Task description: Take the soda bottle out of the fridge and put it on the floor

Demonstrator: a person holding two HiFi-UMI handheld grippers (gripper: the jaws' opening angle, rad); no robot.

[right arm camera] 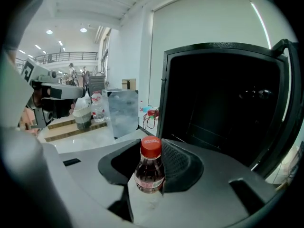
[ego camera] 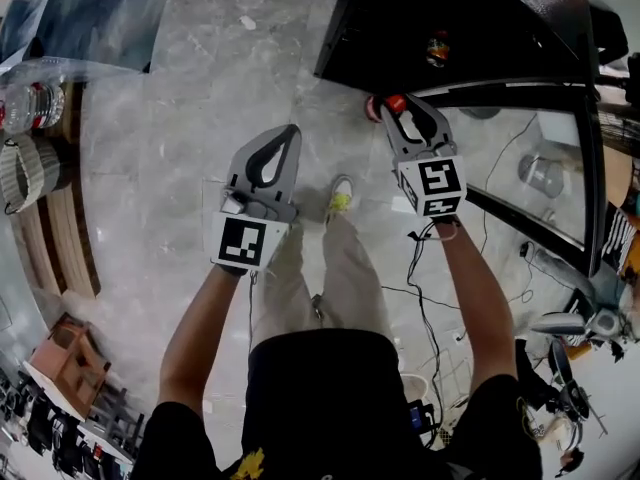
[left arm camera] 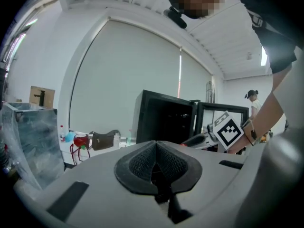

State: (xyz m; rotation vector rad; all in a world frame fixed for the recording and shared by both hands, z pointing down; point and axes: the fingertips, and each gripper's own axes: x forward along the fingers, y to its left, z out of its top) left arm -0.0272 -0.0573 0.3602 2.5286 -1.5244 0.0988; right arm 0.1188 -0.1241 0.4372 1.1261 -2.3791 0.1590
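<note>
As right gripper [right arm camera: 152, 152] grips one bottle [right arm camera: 149, 173], one fridge [right arm camera: 223, 108]

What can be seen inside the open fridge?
The fridge is dark inside: only a dim glint shows, and anything deeper is lost in shadow. The bottle is outside it, held in the right gripper.

Water bottles [ego camera: 30, 103] stand well left of the left gripper [ego camera: 290, 133]. A black bag [left arm camera: 102, 139] lies ahead of it, leftward.
</note>
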